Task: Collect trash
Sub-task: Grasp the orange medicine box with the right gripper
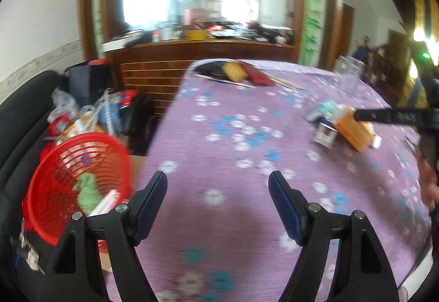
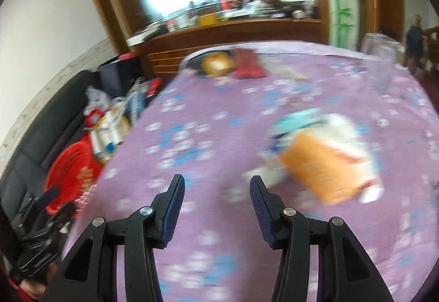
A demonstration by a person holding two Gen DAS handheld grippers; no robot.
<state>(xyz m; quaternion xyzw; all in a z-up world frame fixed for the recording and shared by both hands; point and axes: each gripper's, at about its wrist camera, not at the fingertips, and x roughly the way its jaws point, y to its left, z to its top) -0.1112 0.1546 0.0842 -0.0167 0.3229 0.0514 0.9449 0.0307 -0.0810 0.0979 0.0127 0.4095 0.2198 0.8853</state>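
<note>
Two grippers hover over the desk (image 1: 219, 137) with its purple flowered cloth, both with jaws spread wide and holding nothing. The left gripper (image 1: 218, 192) hangs near the desk's left edge; its camera alone looks down into the red basket (image 1: 55, 192) just off that edge, where a green crumpled scrap (image 1: 87, 192) and a pale wrapper lie inside. The right gripper (image 2: 216, 197) points at the trash, an orange carton (image 2: 323, 167) lying on its side on the cloth, touching a light blue and white packet (image 2: 299, 118); both are blurred here. The left view shows them sharper, with the right gripper's finger (image 1: 384, 116) just above the carton. Farther off sit clear glasses (image 1: 349, 71) and a yellow and red heap (image 1: 241, 71) at the far edge.
</note>
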